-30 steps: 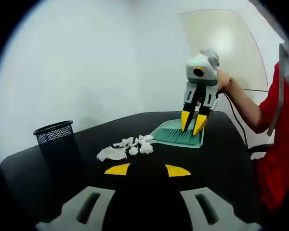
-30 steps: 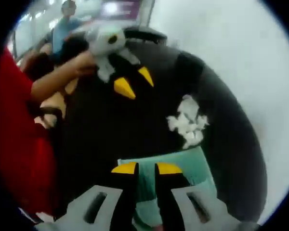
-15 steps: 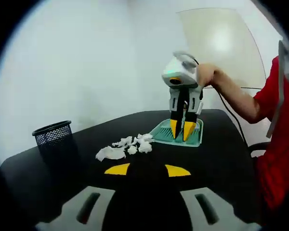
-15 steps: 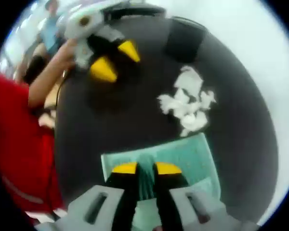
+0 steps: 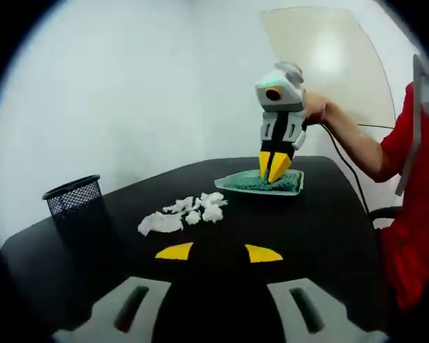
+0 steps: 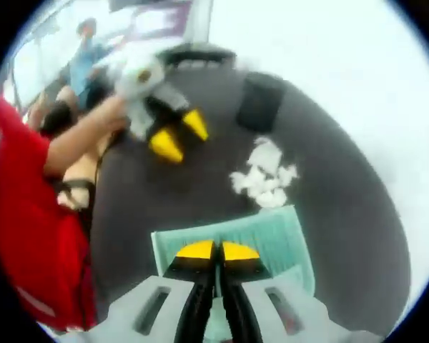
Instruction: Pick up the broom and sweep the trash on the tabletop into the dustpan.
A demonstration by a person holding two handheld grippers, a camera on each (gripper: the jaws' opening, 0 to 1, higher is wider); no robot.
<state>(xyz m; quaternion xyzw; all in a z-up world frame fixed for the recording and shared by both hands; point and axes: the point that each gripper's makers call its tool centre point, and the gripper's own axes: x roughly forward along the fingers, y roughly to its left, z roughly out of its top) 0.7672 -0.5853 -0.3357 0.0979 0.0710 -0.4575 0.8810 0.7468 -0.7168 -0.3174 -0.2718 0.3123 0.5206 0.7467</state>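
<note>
The right gripper (image 6: 216, 250) has its jaws pressed together over the teal dustpan (image 6: 272, 232), where the broom's bristles seem to lie, though whether they pinch anything cannot be told. The left gripper (image 5: 218, 251) holds its jaws spread and empty above the black desk (image 5: 322, 221). Between the dustpan and the black mesh bin (image 5: 71, 199), a heap of white paper scraps (image 5: 182, 213) lies on the desk.
</note>
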